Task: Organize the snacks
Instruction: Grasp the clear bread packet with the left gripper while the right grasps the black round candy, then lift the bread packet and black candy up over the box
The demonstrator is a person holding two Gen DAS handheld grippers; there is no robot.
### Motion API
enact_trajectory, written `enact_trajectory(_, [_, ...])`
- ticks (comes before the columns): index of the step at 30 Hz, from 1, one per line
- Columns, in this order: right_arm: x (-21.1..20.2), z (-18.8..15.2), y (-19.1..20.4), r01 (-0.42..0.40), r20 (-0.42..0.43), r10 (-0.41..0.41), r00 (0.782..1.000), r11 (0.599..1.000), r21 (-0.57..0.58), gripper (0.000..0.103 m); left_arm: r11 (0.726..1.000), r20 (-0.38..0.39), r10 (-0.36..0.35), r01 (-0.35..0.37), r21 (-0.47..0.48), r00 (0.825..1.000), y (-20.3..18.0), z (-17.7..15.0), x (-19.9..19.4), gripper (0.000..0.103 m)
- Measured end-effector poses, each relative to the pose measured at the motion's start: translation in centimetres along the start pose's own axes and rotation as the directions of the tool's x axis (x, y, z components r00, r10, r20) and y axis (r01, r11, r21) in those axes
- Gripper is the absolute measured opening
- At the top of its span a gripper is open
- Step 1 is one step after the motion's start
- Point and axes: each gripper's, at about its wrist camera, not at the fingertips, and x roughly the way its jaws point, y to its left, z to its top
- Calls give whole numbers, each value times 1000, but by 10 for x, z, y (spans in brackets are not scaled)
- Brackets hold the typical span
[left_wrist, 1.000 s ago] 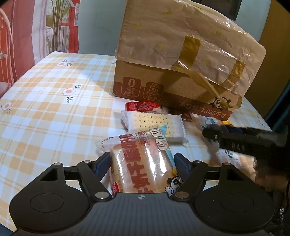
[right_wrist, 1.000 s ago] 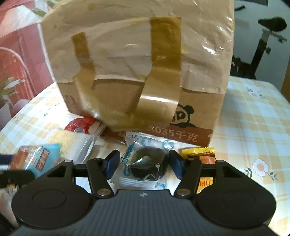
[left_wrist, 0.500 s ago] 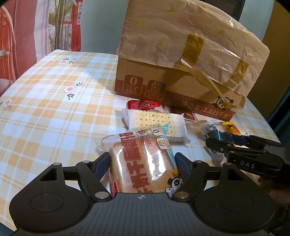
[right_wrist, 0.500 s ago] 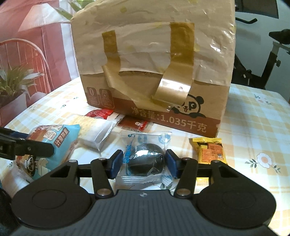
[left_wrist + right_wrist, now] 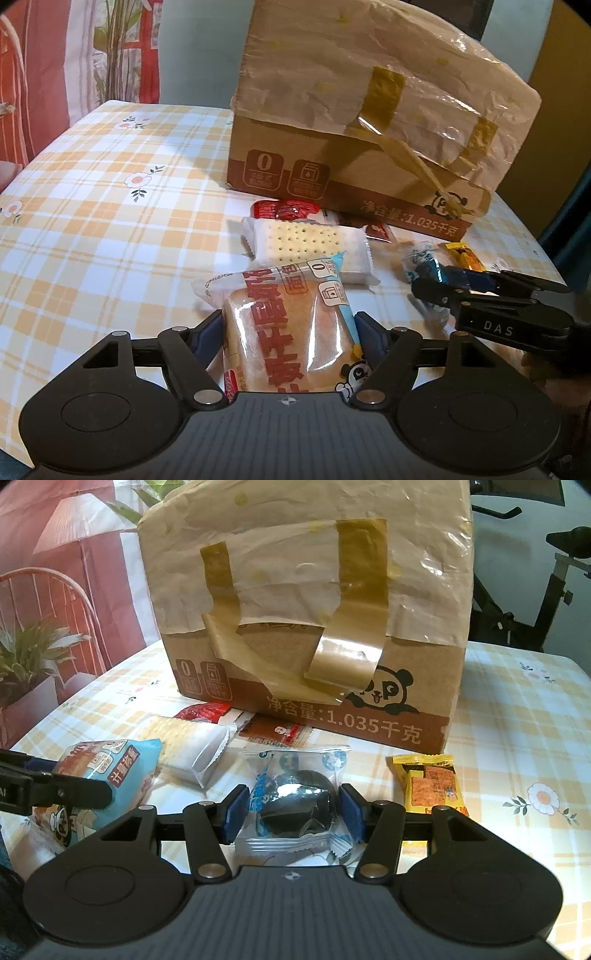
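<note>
Left gripper (image 5: 288,328) has the bread pack (image 5: 288,332) between its fingers. The jaws are closing, with blue pads at both sides of the wrapper; left pad looks on it, right pad right at the edge. Reads as a grip on the pack.

Right gripper (image 5: 291,814) straddles the dark round snack (image 5: 299,805) in a clear-and-blue wrapper. Pads are tight against both sides of the wrapper, medium-wide, holding it. It lies low over the checked tablecloth (image 5: 92,221).

Both held snacks sit at the near side of the table, in front of the cardboard box (image 5: 314,635). The box is upright, wrapped on top in crinkled paper, with brown tape strips peeling off its front.

Loose snacks between grippers and box:
- cracker pack (image 5: 306,247), just behind the bread pack, touching it
- red packet (image 5: 284,209), behind the crackers, near the box foot
- brown sachet (image 5: 277,733), flat at the box foot
- yellow packet (image 5: 430,786), just right of the right gripper; its near end is hidden behind the finger link

In the left view the right gripper shows at the right edge, well apart from the bread pack.
</note>
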Motion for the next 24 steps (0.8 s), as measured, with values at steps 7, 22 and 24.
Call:
enact_trajectory(7, [-19, -5, 3, -40, -47, 39, 998, 999, -10, 53, 1000, 49, -2, 1, 18, 999, -4, 3, -14, 76])
enact_trajectory(22, [-84, 33, 18, -106, 144, 115, 983, 992, -72, 53, 992, 301, -47, 8, 126, 952, -19, 72, -79, 76])
enact_trajectory(24, [-95, 46, 19, -110, 189, 124, 974, 990, -84, 53, 991, 329, -57, 14, 132, 943, -22, 85, -85, 76])
